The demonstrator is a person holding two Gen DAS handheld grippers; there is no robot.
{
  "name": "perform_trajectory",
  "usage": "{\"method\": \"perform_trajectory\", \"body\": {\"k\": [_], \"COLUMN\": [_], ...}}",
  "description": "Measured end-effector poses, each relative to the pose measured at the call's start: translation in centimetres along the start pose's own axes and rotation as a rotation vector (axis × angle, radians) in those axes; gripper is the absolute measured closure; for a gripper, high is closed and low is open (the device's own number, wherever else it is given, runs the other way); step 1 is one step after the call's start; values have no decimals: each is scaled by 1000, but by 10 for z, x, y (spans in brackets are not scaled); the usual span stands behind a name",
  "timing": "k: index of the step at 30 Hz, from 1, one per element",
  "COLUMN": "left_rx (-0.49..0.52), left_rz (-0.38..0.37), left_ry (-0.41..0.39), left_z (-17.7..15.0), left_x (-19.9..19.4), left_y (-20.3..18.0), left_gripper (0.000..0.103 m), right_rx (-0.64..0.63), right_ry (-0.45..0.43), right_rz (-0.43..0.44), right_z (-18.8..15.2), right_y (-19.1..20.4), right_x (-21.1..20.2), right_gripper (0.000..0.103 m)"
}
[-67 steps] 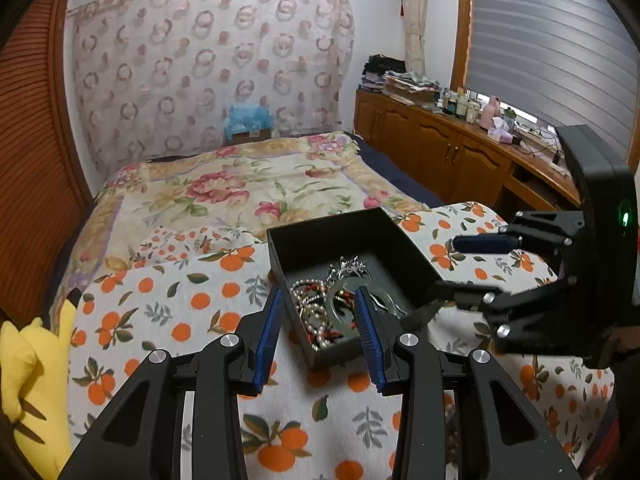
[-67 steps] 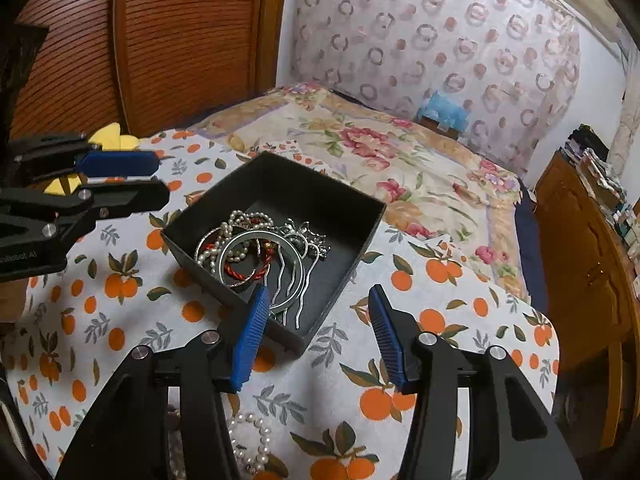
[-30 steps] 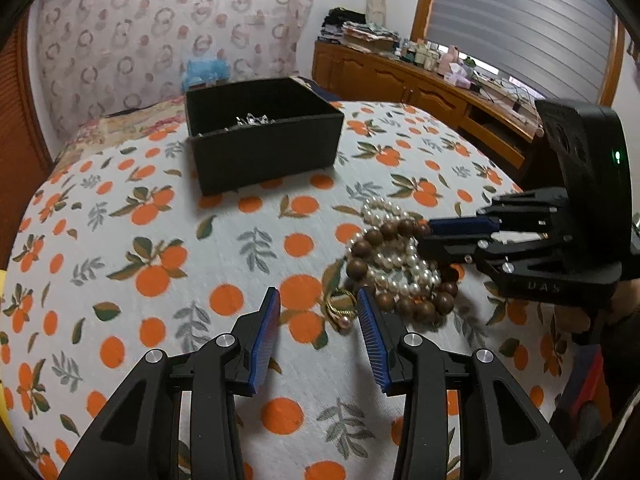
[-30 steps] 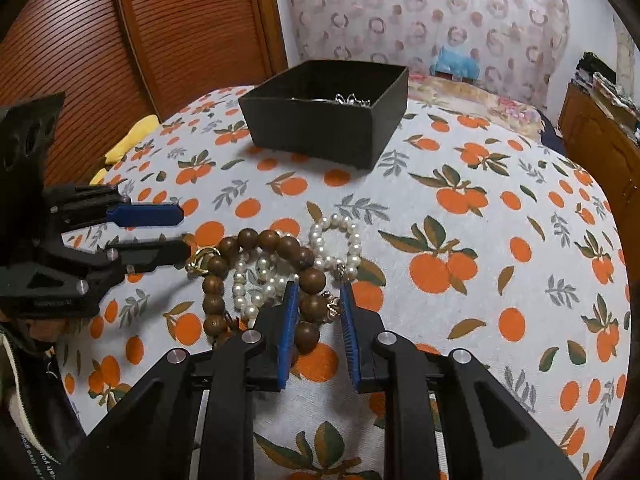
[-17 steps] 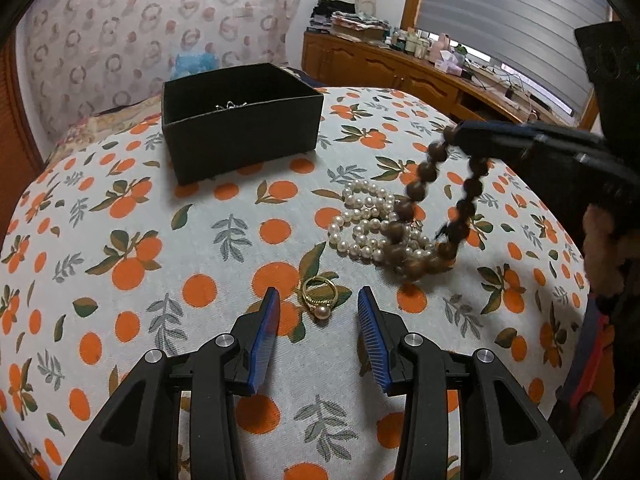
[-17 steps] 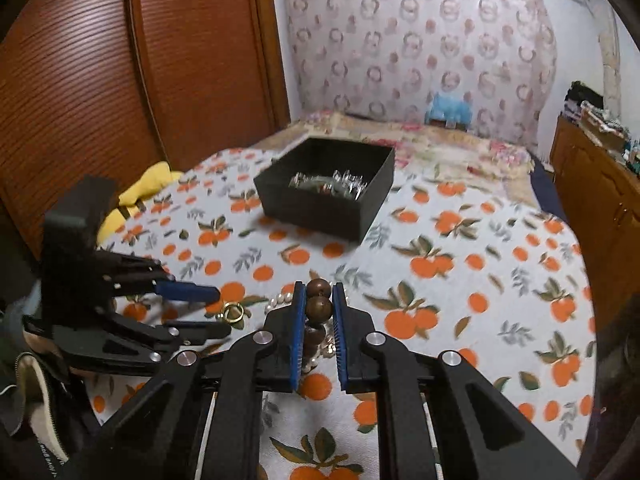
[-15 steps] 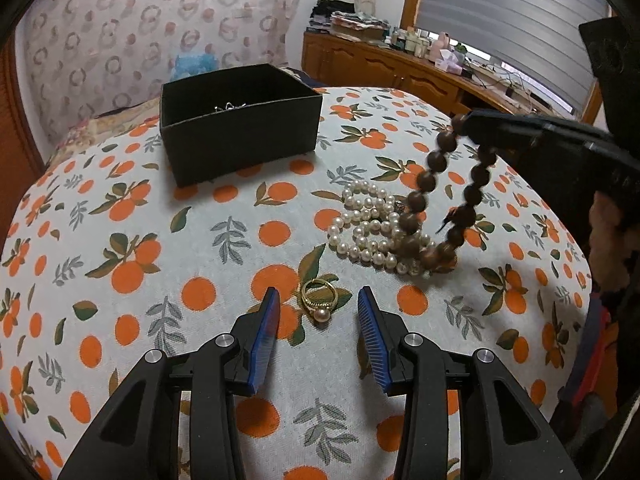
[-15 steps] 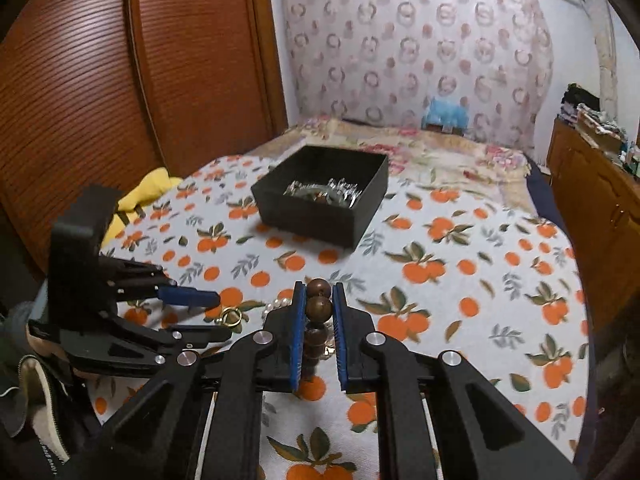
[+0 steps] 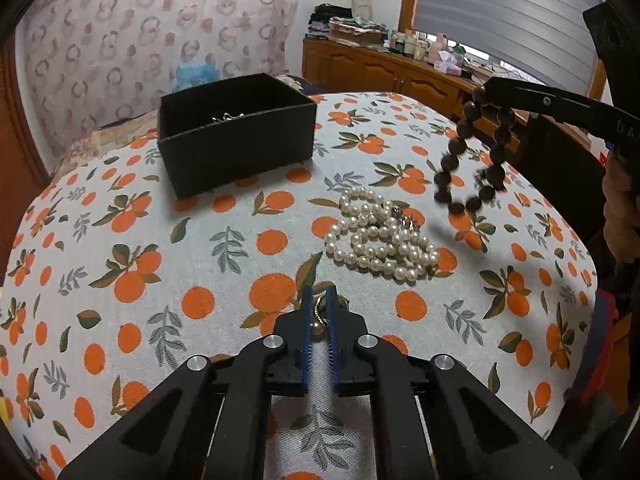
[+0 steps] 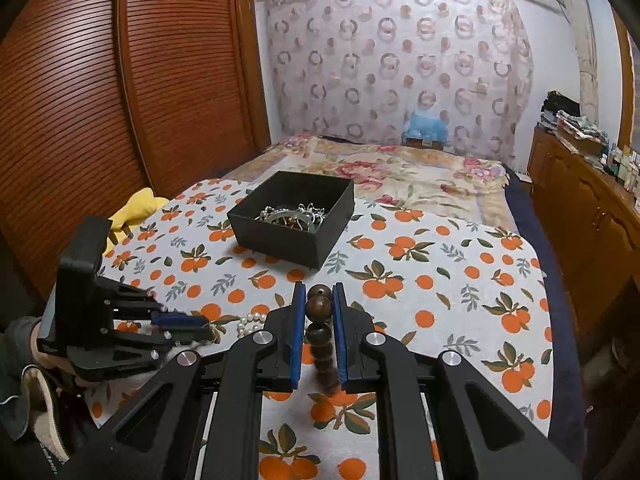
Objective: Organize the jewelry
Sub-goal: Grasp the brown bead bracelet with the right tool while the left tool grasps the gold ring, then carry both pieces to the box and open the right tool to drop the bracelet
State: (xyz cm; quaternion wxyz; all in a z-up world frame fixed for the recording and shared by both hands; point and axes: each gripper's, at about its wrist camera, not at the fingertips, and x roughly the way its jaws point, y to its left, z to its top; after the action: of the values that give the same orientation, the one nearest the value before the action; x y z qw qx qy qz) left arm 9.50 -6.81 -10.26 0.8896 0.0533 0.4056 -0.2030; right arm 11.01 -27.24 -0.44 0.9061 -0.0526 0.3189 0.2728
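Observation:
A black open box (image 9: 236, 140) (image 10: 294, 218) with silver jewelry inside stands at the far side of the orange-print tablecloth (image 9: 120, 240). My right gripper (image 10: 316, 306) is shut on a brown wooden bead bracelet (image 10: 318, 308), which hangs in the air above the table in the left wrist view (image 9: 472, 152). My left gripper (image 9: 318, 308) is shut on a small gold ring (image 9: 318, 322) at the cloth. A pile of white pearls (image 9: 380, 236) lies just beyond it.
A bed with a floral cover (image 10: 400, 172) lies behind the table. A wooden cabinet (image 10: 592, 208) runs along the right, a louvred wooden door (image 10: 80, 120) on the left. A yellow plush (image 10: 136, 208) sits at the table's left edge.
My left gripper has closed on the gold ring. My right gripper has lifted the bead bracelet fully off the pearls and higher above the table.

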Motion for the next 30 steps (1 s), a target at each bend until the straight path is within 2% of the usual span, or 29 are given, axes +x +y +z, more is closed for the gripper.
{"method": "perform_trajectory", "body": {"k": [9, 17, 23, 30], "left_rx": [-21, -52, -53, -49], "left_rz": [-2, -3, 26, 64], "left_ry": [-13, -62, -97, -140], "left_z": [1, 8, 24, 48], "left_x": [-5, -21, -28, -35], "left_y": [7, 17, 25, 39], "left_gripper": [99, 99, 99, 99], "right_rx": [-19, -30, -62, -78], "right_ry": [-12, -17, -37, -62], "right_rz": [-10, -5, 0, 16], "right_z": [11, 19, 39, 79], "right_y": [3, 7, 13, 17], "right_x": [1, 5, 13, 37], "right_gripper": [88, 88, 88, 88]}}
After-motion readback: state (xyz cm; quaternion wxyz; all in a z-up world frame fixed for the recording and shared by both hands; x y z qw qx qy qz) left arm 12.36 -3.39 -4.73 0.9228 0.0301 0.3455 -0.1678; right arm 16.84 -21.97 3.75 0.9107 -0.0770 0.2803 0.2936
